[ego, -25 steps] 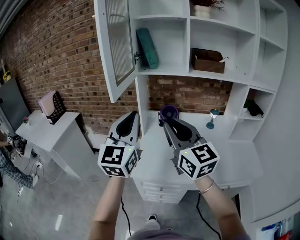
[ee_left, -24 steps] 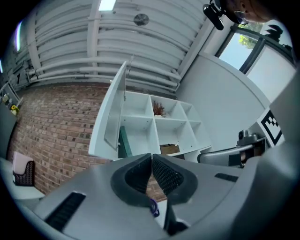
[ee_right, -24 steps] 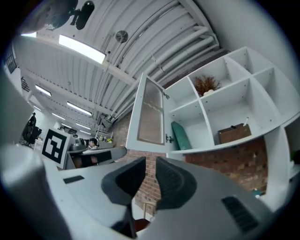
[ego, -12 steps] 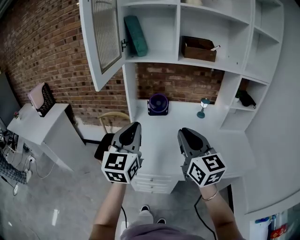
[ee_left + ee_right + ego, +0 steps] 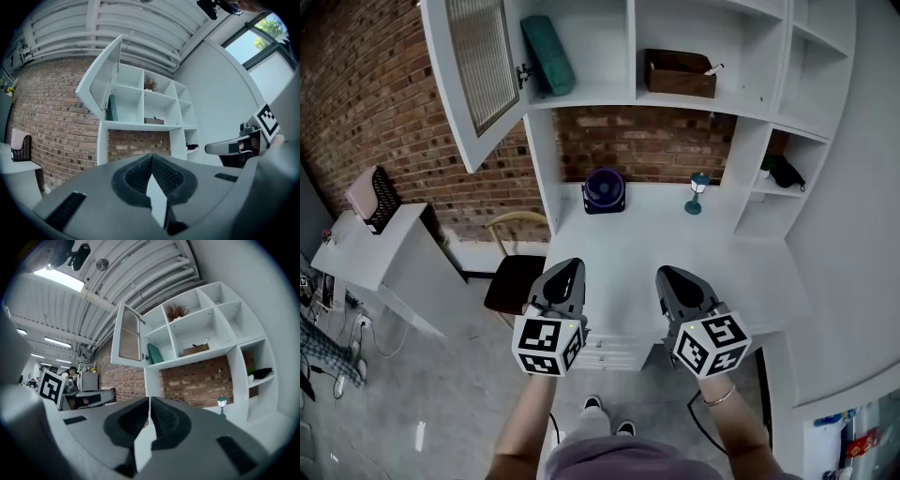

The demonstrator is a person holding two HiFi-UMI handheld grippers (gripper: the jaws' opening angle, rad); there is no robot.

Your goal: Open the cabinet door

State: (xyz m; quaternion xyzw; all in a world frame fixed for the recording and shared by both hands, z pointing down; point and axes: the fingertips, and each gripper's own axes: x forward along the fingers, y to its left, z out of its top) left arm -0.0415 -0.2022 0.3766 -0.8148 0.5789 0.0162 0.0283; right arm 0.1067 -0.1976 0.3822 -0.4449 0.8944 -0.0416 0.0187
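The white cabinet door [image 5: 478, 66] with its ribbed glass panel stands swung open to the left of the shelf unit [image 5: 727, 164]; it also shows as the door [image 5: 101, 79] and the door [image 5: 130, 339]. Both grippers are low, over the near edge of the white desk [image 5: 675, 248], well below the door and apart from it. My left gripper [image 5: 572, 266] is shut and empty, its tips [image 5: 151, 157] together. My right gripper [image 5: 667, 273] is closing, its jaws [image 5: 149, 399] nearly touching with nothing between them.
A teal case [image 5: 546, 54] and a brown box [image 5: 680, 73] sit on the shelves. A purple fan [image 5: 605, 190] and a small lamp [image 5: 698, 192] stand on the desk. A dark chair [image 5: 514, 281] and a white side table [image 5: 384, 253] with a basket [image 5: 373, 199] are left.
Both grippers have come down and drawn back from the cabinet toward the desk's near edge. The right jaws have narrowed. The door has stayed open.
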